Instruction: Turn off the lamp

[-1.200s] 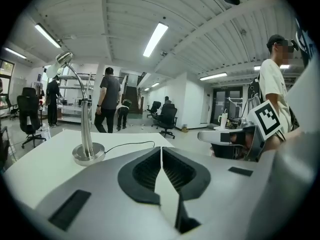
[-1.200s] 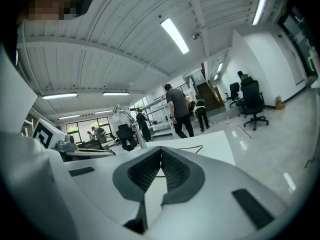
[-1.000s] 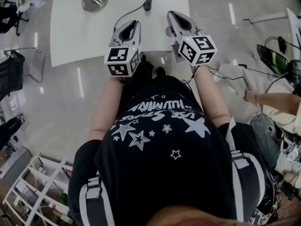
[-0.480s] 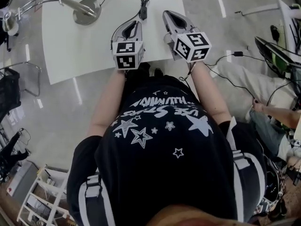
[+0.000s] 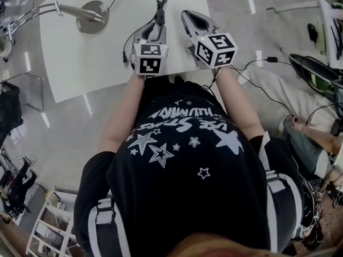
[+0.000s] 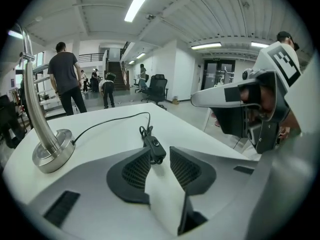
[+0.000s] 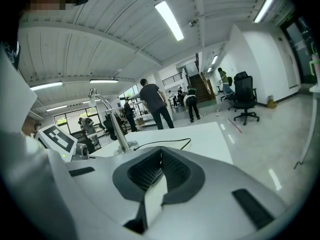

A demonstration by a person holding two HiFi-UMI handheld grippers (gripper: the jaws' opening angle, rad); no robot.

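A metal lamp stands on the white table, its round base at the far left and its arm running off to the left. Its black cord leads to a black inline switch near the table's near edge. My left gripper is low over the table and its jaws are opening. The switch lies just at their tips, and the pads do not press it. My right gripper hovers beside it to the right, shut and empty, and the right gripper view shows its jaws closed.
The table's near edge runs under both grippers. More cables lie on the floor at the right, beside a seated person's arm. Several people and an office chair stand far behind the table.
Both grippers have moved forward and down over the table toward the cord switch. The left jaws, shut before, now stand apart at the switch.
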